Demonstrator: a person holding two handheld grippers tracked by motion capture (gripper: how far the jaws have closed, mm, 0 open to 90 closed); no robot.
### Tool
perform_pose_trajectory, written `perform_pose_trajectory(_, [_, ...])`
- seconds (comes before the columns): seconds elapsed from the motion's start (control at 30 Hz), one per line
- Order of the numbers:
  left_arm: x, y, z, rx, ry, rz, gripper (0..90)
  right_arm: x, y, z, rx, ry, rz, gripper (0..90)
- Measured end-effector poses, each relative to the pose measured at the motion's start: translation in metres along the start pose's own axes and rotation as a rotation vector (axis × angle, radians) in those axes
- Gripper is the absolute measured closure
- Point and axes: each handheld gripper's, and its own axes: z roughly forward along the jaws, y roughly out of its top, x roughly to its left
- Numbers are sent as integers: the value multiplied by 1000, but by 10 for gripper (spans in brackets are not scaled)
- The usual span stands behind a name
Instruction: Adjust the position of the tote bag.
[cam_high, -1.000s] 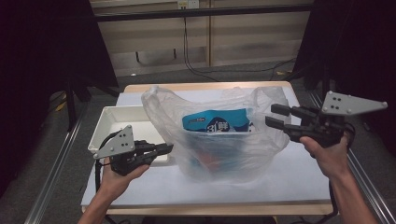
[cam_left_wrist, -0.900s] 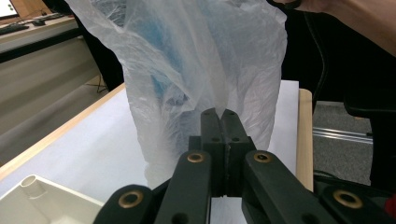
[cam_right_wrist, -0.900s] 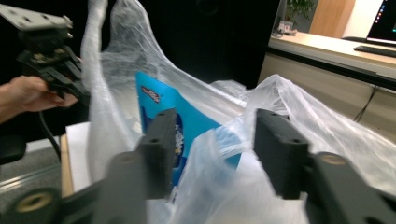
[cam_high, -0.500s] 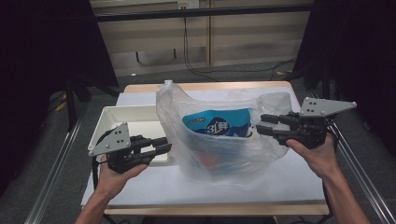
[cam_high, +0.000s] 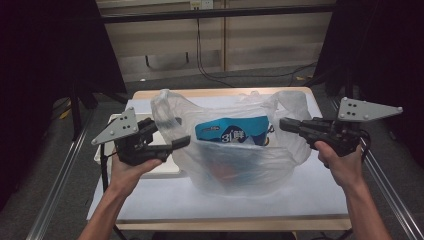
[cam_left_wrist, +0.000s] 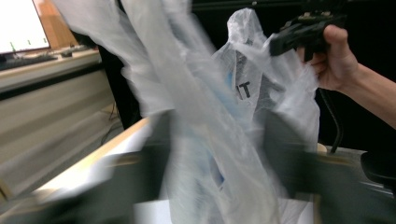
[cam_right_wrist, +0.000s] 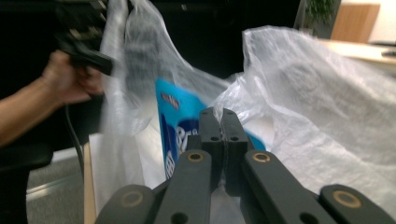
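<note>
Thin translucent plastic bag (cam_high: 240, 150) — light, limp, slippery; hold by handles. Right hand-held gripper (cam_right_wrist: 223, 122) clamped on film; left hand-held gripper (cam_high: 182, 142) apparently likewise.

In the left gripper view the left gripper's (cam_left_wrist: 219, 154) own jaws are smeared by motion blur, so whether they stand apart or pinch the clear plastic bag (cam_left_wrist: 261, 93) cannot be told. The near film of the bag is blurred too. In the high view the white tray (cam_high: 107, 131) is largely hidden behind the left gripper (cam_high: 182, 142) and the bag (cam_high: 240, 165). The blue packet's (cam_high: 232, 131) lower half is veiled by crinkled plastic, its small print unreadable
</note>
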Motion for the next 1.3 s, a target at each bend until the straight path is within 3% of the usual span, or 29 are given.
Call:
perform_pose_trajectory(0.03, [2, -1, 1, -11, -5, -5, 595, 0, 0, 0, 0, 0, 0, 900])
perform_pose_trajectory(0.07, [7, -5, 1, -13, -18, -19, 811, -2, 4, -6, -34, -2, 2, 900])
perform_pose_trajectory(0.13, [8, -6, 1, -6, -13, -15, 890, -3, 5, -11, -58, -15, 9, 900])
perform_pose_trajectory(0.17, [9, -9, -1, 4, -1, -23, 890, -3, 5, -11, -58, -15, 9, 900])
perform_pose_trajectory(0.2, [10, -11, -3, 15, -2, -22, 898, -6, 3, -20, -76, -61, 12, 900])
perform_pose_trajectory(0.27, [11, -18, -10, 26, 2, -39, 900, -7, 0, -28, -69, -94, 1, 900])
perform_pose_trajectory(0.4, [10, -22, -14, 52, 18, -31, 900, -10, -6, -37, -67, -146, 9, 900])
perform_pose_trajectory(0.53, [11, -29, -11, 82, 31, -29, 899, -13, -20, -37, -25, -149, 33, 900])
perform_pose_trajectory(0.7, [17, -36, -8, 91, 22, -52, 898, -18, -31, -34, -30, -145, 55, 900])
perform_pose_trajectory(1.0, [20, -50, -1, 132, 29, -56, 900, -29, -48, -26, -12, -143, 89, 900])
perform_pose_trajectory(1.3, [15, -63, -1, 205, -30, -56, 900, -30, -60, -22, 54, -135, 113, 900])
